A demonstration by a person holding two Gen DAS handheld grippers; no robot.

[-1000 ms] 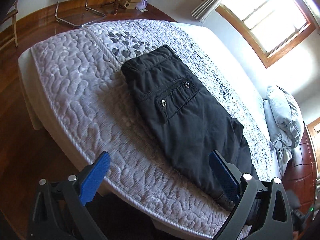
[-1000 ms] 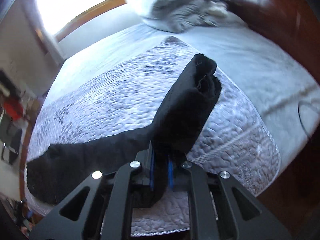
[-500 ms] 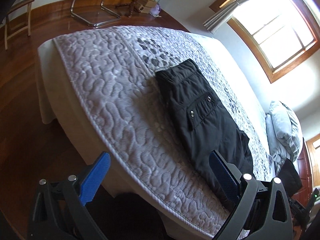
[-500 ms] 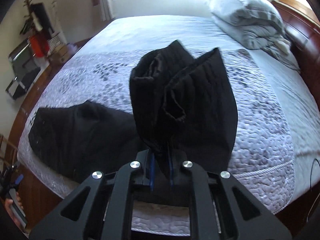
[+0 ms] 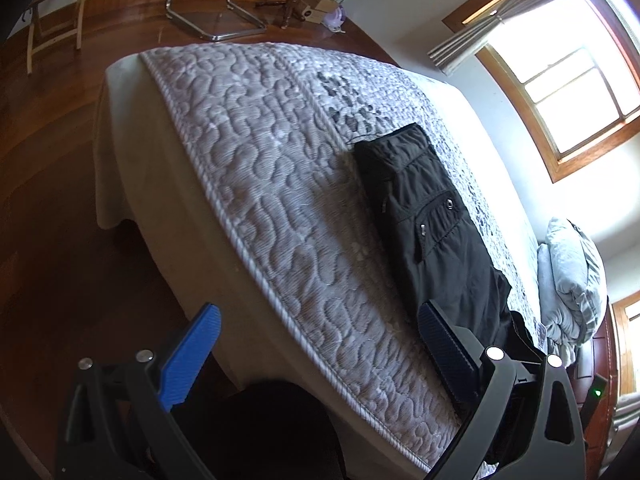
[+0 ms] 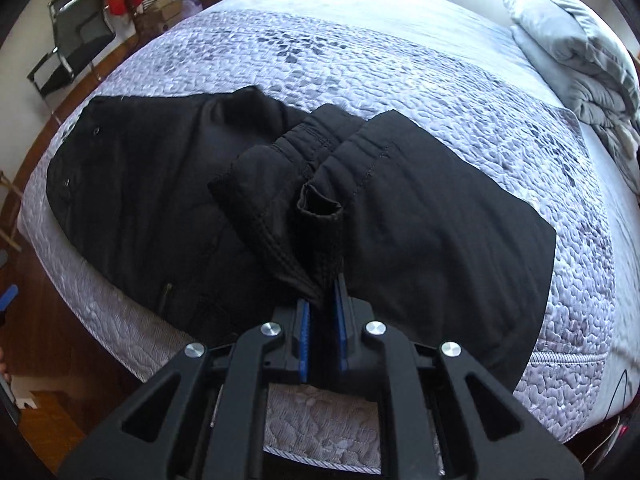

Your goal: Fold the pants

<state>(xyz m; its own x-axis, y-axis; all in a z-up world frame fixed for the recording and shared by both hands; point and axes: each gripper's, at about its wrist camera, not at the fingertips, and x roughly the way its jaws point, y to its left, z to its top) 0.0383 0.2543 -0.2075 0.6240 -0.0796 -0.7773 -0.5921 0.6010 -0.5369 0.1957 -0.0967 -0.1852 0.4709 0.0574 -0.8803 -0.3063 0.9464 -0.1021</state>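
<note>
Black pants [image 6: 420,220] lie across a quilted bed [image 6: 400,64], no readable labels showing. The right gripper [image 6: 320,312] has its fingers clamped on the bunched hem ends near the bed's near edge. The left gripper [image 5: 320,340] hangs off the bed, fingers wide apart, its base cut off.
</note>
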